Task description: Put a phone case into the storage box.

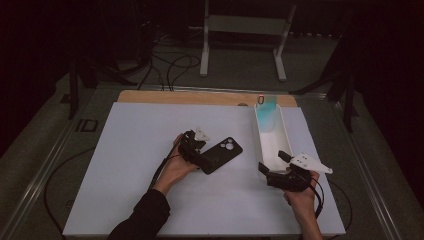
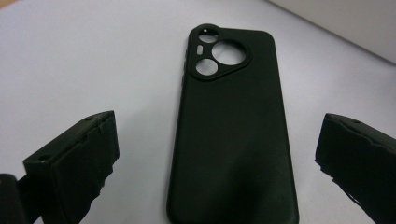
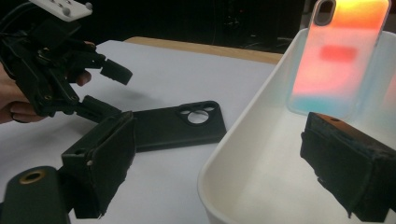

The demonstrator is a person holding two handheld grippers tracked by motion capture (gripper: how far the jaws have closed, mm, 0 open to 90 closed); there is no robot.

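Left claw [image 1: 196, 146] spread wide, I straddle the black phone case [image 2: 231, 135] lying flat on the desk [image 1: 140, 150], ready to pinch its edges. Right claw [image 1: 272, 167], also open, waits at the white bin [image 1: 287, 137] with the colourful case [image 3: 338, 56].

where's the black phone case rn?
In the high view, the black phone case lies flat on the white table, left of the white bin, its near end between the open jaws of the left gripper.
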